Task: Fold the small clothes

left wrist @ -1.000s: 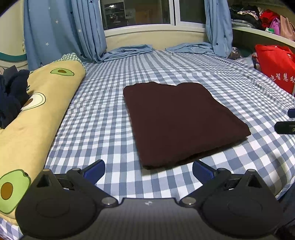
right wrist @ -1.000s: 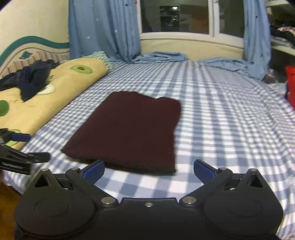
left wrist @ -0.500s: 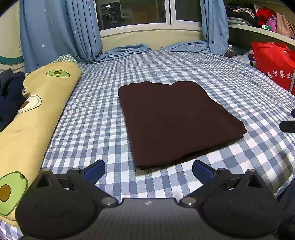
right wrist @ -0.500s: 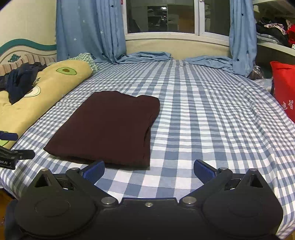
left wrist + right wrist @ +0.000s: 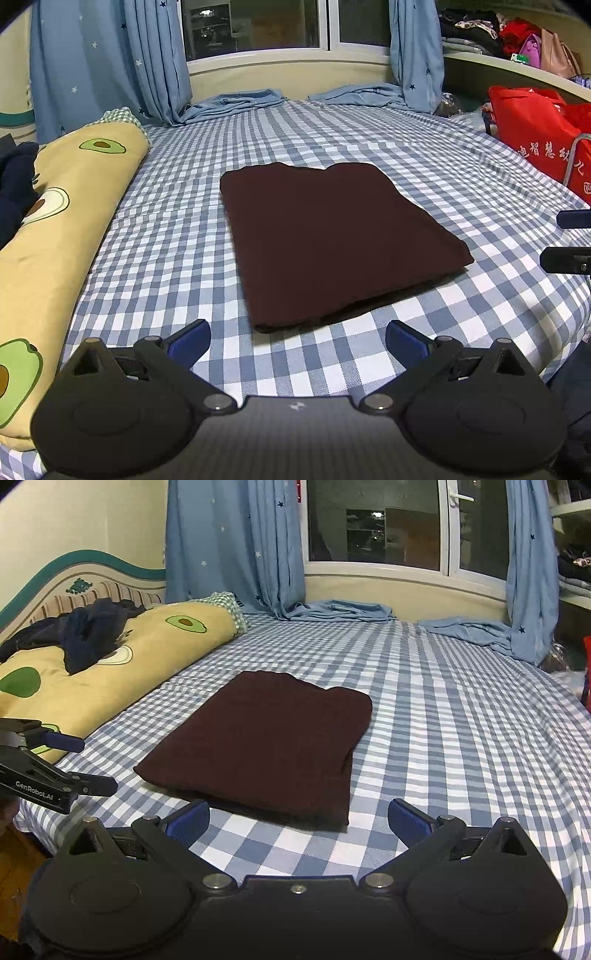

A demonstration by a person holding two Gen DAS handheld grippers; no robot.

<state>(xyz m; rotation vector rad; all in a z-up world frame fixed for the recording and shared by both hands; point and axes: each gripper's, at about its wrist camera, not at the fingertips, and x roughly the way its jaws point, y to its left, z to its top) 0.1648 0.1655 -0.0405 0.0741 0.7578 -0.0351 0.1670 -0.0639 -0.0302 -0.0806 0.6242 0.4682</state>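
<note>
Checked blue-and-white bed sheet [image 5: 155,236], bearing one dark maroon garment [image 5: 332,236] folded flat at centre, long axis running away toward the window, just ahead of left gripper [image 5: 297,336] and right gripper [image 5: 297,814], both wide apart, empty, about equally near.

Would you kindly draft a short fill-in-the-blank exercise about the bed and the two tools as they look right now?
1. The folded cloth lying on the bed is dark ____.
2. The long yellow pillow is printed with ____.
3. Both the left tool and the right tool are ____, holding nothing.
4. The bag beside the bed is ____.

Missing words: brown; avocados; open; red
</note>
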